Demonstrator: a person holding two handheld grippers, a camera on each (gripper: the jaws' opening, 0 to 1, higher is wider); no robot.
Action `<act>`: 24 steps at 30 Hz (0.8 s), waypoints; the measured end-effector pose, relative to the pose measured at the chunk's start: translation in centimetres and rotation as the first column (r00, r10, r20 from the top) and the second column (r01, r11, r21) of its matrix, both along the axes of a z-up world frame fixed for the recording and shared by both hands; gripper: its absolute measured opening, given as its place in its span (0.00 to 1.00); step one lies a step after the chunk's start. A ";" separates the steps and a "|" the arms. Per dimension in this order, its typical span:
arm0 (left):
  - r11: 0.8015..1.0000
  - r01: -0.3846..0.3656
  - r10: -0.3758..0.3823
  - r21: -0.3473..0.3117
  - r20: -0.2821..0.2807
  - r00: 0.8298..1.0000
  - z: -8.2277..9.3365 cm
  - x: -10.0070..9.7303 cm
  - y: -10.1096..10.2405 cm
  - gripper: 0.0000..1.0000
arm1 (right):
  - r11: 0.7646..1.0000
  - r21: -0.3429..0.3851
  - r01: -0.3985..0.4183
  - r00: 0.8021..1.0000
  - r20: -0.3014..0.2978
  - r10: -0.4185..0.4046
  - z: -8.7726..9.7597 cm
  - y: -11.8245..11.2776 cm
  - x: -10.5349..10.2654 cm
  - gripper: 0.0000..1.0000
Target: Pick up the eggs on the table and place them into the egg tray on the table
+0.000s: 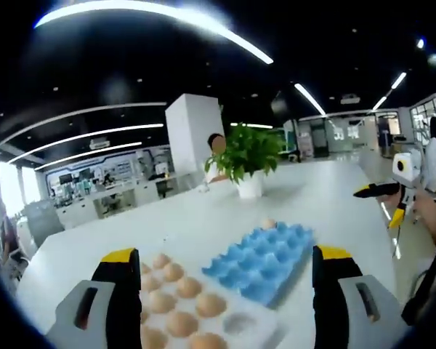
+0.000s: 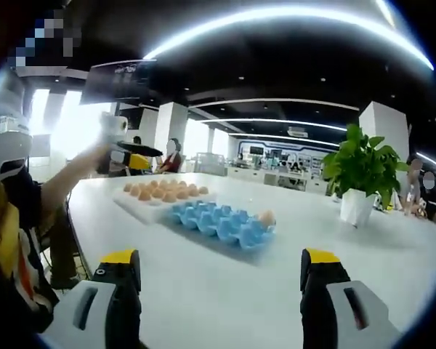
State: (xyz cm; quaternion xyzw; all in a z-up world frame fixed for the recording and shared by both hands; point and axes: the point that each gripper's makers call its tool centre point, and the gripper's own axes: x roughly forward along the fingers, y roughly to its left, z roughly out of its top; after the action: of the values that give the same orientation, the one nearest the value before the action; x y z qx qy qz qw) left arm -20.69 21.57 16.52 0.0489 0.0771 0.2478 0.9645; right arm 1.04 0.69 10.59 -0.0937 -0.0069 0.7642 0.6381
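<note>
We see both grippers (image 1: 221,273) (image 2: 221,276) with fingers spread, empty. The blue egg tray (image 1: 265,258) beside the white eggs tray (image 1: 203,313) on the desk (image 2: 225,291); the right gripper view shows perhaps one egg (image 2: 267,217) in it.

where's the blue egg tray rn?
The blue egg tray lies on the white table between the left gripper's jaws, right of the white tray of eggs, with the potted plant beyond it.
</note>
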 end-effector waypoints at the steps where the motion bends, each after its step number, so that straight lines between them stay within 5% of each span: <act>1: 1.000 -0.012 0.012 0.004 0.014 1.000 0.1 -0.5 -0.2 1.00 | 1.000 0.000 0.000 1.000 0.000 0.000 0.0 0.0 0.0 0.95; 8: 0.989 -0.147 0.145 0.020 0.056 0.988 -1.0 -4.4 -1.5 1.00 | 1.000 0.003 0.005 1.000 -0.007 -0.005 0.0 -0.1 0.1 0.95; 18: 0.973 -0.231 0.230 0.008 0.038 0.972 -3.6 -8.3 -3.5 1.00 | 1.000 -0.005 0.015 1.000 -0.016 -0.015 -0.5 -0.2 0.3 0.95; 24: 0.948 -0.315 0.318 -0.044 0.091 0.944 -4.5 -11.3 -4.2 1.00 | 1.000 -0.016 0.015 1.000 -0.023 -0.016 -1.0 -0.3 0.2 0.95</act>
State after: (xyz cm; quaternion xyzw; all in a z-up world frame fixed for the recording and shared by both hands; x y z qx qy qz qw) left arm -32.03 17.36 12.02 0.0099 0.0409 0.4004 0.9154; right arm 1.20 0.42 9.62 -0.0900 0.0072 0.7603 0.6433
